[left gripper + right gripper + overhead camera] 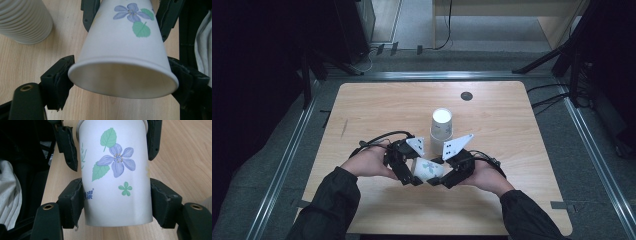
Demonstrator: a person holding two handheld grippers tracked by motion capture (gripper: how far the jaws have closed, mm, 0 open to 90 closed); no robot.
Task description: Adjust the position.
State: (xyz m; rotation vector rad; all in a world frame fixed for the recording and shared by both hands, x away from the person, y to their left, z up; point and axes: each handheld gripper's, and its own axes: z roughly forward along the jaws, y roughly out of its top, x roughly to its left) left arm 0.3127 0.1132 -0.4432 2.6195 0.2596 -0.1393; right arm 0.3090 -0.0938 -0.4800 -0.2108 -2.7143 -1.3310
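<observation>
At the left of the high view, the left gripper (pixel 412 176) is held in the person's left hand (pixel 368 161) low over the wooden table (pixel 377 105). In the left gripper view its jaws are seen closed against the rim end of a white paper cup (pixel 125 50), one pad on each side of the open mouth. The cup (pixel 428 169) is held on its side between the two grippers, above the near middle of the table. A purple five-petalled flower with green leaves is printed on its wall, and beside the flower in the right gripper view a small green blossom and two blue characters are seen; the second can be read as "潔", the first is cut off by the jaw. No other writing can be made out.

Just beyond the held cup, a stack of white cups (pixel 441 128) is stood upside down on the table; its ribbed side (pixel 23 21) is seen in the left gripper view.

At the right, the right gripper (pixel 438 179) is held in the right hand (pixel 488 176), and its jaws are closed on the base end of the same cup (pixel 116 177). A dark round disc (pixel 466 95) is set in the far table top.
</observation>
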